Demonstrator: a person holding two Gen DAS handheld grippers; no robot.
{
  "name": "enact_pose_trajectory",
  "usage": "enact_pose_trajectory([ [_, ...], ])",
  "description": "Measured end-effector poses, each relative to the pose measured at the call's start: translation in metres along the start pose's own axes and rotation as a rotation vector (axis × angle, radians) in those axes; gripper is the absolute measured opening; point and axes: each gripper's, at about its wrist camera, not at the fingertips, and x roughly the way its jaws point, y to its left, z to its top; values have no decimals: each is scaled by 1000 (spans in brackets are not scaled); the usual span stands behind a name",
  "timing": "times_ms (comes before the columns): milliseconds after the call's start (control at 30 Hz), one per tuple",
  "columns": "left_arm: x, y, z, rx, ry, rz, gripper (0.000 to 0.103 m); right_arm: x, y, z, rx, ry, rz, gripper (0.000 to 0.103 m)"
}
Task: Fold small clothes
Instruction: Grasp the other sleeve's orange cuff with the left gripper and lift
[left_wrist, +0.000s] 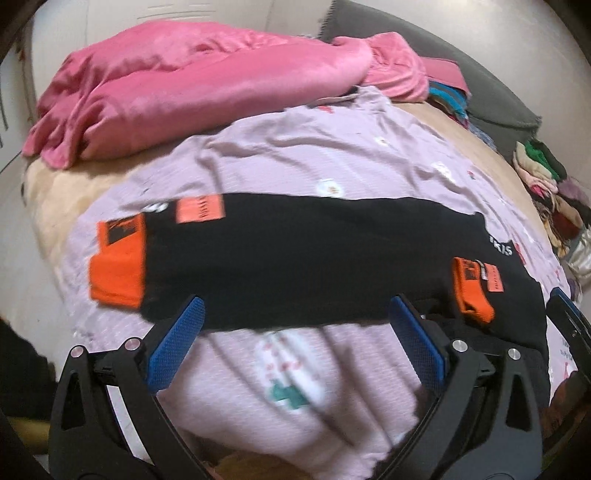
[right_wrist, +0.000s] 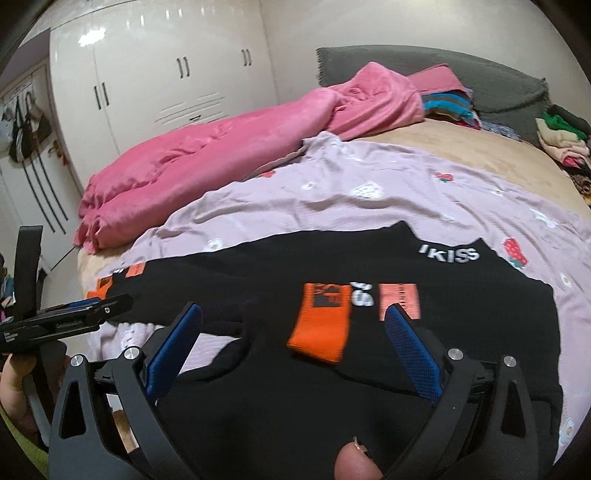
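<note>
1. The black garment (left_wrist: 303, 254) with orange cuffs (left_wrist: 118, 262) lies spread flat across the near part of the bed, on top of a lilac printed cloth (left_wrist: 295, 155).
2. The left gripper (left_wrist: 295, 321) hangs over the garment's near edge, jaws wide apart, nothing between the blue pads.
3. The right gripper (right_wrist: 293, 325) hangs over the garment too, jaws equally wide, gripping nothing; an orange cuff lies between its fingers without touching them.
4. A pink blanket (right_wrist: 207, 162) is heaped on the far left.
5. A pile of clothes (right_wrist: 561, 140) sits far right.
6. White wardrobe doors (right_wrist: 159, 74) stand behind.
</note>
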Motion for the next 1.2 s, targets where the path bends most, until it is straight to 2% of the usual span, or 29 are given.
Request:
enact_pose_trajectory([
  [233,1,44,-7,-92,12,57,93,9,19,-2,-34,22,33,98],
  [533,14,92,-6,-211,14,136,93,11,13,-2,-19,25,27,98],
  [667,19,106,-2,-251,-1,139,93,10,7,-2,-4,24,25,98],
  [700,21,109,0,-258,-6,147,88,10,6,-3,-2,24,24,98],
  [767,21,113,3,-267,-22,154,70,9,3,-3,3,19,24,98],
  [833,22,113,7,-268,-21,161,37,7,1,-3,7,17,22,98],
  [867,20,112,9,-266,-32,146,29,6,-1,-3,10,14,21,98],
  [900,18,111,10,-264,-40,130,13,4,-3,-3,15,11,20,98],
  [933,15,108,12,-261,-47,116,9,3,-4,-3,17,8,20,98],
  [1200,-25,72,34,-189,-151,31,8,-11,-25,-3,67,-26,3,98],
])
